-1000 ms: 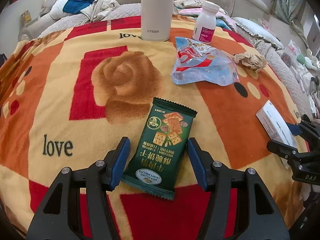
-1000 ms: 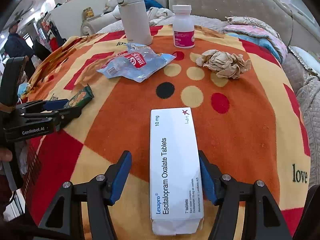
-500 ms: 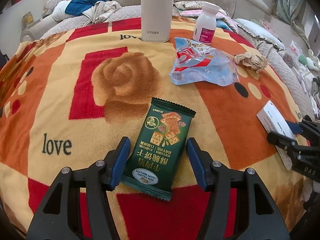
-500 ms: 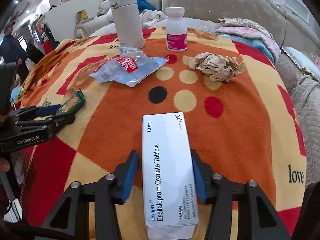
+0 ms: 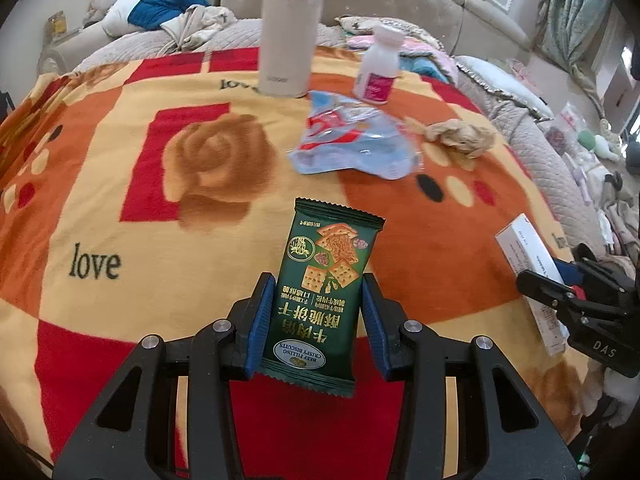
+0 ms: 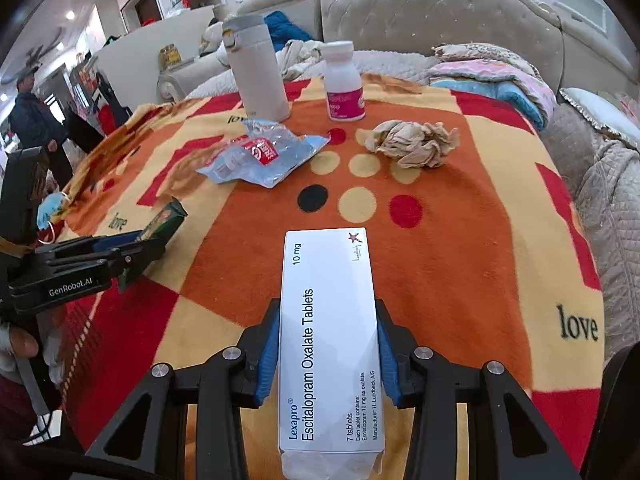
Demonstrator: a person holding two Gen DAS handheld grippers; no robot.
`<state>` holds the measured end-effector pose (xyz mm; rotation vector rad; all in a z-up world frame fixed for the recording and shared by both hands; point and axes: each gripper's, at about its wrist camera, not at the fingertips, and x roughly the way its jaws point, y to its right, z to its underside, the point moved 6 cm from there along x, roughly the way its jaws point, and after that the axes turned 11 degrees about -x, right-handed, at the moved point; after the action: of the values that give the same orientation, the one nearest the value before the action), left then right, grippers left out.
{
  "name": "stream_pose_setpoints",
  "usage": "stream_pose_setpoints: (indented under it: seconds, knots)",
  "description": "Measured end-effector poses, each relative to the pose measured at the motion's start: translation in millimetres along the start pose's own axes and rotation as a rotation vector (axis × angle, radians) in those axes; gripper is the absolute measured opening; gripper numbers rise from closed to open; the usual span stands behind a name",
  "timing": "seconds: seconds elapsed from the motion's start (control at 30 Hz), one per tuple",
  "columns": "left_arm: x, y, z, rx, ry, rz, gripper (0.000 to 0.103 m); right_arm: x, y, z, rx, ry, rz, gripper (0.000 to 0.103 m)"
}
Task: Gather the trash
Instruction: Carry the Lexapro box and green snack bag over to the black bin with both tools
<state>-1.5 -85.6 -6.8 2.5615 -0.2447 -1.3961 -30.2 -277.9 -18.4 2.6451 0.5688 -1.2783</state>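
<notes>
A green biscuit packet (image 5: pixel 324 292) sits between the blue pads of my left gripper (image 5: pixel 317 280); the jaws are closing and the pads press on its long edges. My right gripper (image 6: pixel 327 306) is closing too, its pads against both sides of a white tablet box (image 6: pixel 330 332). Further back on the blanket lie a crumpled clear plastic wrapper (image 5: pixel 352 140) (image 6: pixel 264 156) and a wad of brownish tissue (image 5: pixel 456 138) (image 6: pixel 412 144). In each wrist view the other gripper shows at the side with its item.
A beige thermos (image 5: pixel 286 32) (image 6: pixel 256 68) and a white pill bottle (image 5: pixel 378 68) (image 6: pixel 344 84) stand at the far edge of the orange patterned blanket (image 5: pixel 120 184). Quilted bedding and a tufted headboard lie beyond. A person (image 6: pixel 32 116) stands at far left.
Both pairs of jaws have narrowed from standing apart around their items to pressing on them. The packet and the box now sit slightly raised and closer in each view.
</notes>
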Motion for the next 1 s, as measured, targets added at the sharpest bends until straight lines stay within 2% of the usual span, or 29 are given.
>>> stream_pose_setpoints:
  seconds: [0.37,1.0]
  knots:
    - [-10,67,9,0.079,0.015,0.053,0.041,-36,28,20,0.053,0.04,0.039,0.041]
    - [5,217,39,0.266,-0.029,0.176,0.041,-104,125,77,0.227,0.078,0.176,0.041]
